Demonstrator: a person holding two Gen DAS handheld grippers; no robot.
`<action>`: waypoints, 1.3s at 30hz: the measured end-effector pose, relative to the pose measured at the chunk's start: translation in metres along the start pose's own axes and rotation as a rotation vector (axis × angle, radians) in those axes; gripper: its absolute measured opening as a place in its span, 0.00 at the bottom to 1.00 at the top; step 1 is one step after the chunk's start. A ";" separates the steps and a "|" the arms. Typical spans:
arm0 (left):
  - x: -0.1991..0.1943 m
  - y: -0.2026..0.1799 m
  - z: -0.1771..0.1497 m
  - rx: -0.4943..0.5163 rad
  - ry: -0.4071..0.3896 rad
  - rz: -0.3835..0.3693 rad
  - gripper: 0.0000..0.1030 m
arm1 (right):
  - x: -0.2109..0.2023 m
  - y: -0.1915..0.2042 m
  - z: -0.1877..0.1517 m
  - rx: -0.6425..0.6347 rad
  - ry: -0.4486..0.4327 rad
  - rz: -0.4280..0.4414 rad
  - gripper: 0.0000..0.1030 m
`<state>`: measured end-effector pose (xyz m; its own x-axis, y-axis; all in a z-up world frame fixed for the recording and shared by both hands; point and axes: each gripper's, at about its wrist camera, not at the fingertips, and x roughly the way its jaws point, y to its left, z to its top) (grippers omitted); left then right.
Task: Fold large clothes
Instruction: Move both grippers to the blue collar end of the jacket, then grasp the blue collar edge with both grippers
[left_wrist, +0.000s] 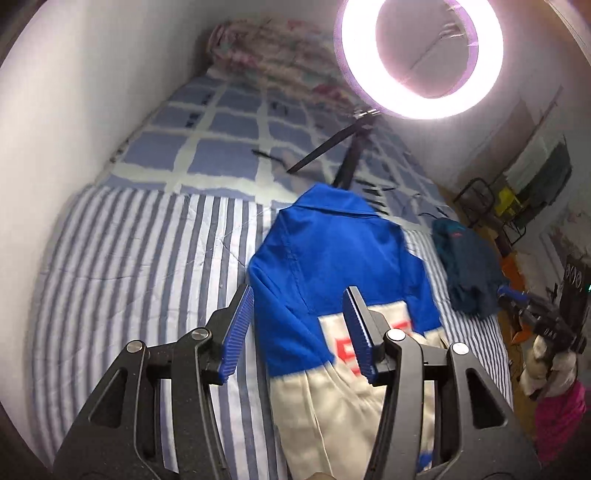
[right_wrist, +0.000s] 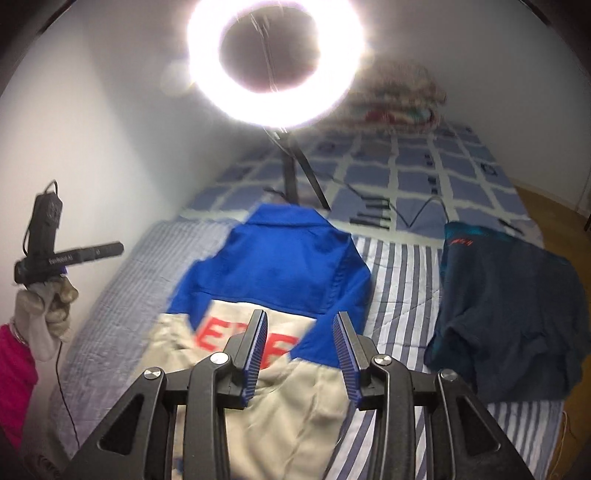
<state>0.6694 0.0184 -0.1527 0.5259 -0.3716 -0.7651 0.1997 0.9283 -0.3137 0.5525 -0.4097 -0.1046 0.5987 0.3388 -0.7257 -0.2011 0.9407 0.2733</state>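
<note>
A blue and cream jacket (left_wrist: 332, 258) with red letters lies flat, back up, on the striped bed sheet (left_wrist: 147, 258), sleeves folded in. It also shows in the right wrist view (right_wrist: 280, 266). My left gripper (left_wrist: 299, 328) is open and empty above the jacket's left side. My right gripper (right_wrist: 299, 350) is open and empty above the jacket's right sleeve. The other hand-held gripper shows at the right edge of the left wrist view (left_wrist: 543, 321) and at the left edge of the right wrist view (right_wrist: 55, 254), held by a gloved hand.
A dark teal garment (right_wrist: 509, 310) lies crumpled on the bed to the jacket's right. A lit ring light (right_wrist: 275, 59) on a tripod (right_wrist: 295, 173) stands on the checked blanket (right_wrist: 406, 166) behind the collar. A white wall runs along the bed's left side. Folded bedding (left_wrist: 266, 48) lies at the far end.
</note>
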 end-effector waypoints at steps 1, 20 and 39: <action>0.011 0.005 0.002 -0.017 0.007 -0.001 0.50 | 0.015 -0.006 0.002 -0.001 0.016 -0.006 0.37; 0.134 0.041 0.008 -0.142 0.149 -0.026 0.50 | 0.150 -0.109 0.002 0.301 0.043 0.185 0.42; 0.139 -0.018 0.007 0.082 0.034 0.181 0.02 | 0.177 -0.052 0.040 0.068 0.035 0.046 0.00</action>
<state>0.7443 -0.0496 -0.2494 0.5317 -0.1970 -0.8237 0.1718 0.9774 -0.1229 0.7004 -0.3992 -0.2221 0.5620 0.3836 -0.7328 -0.1738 0.9209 0.3488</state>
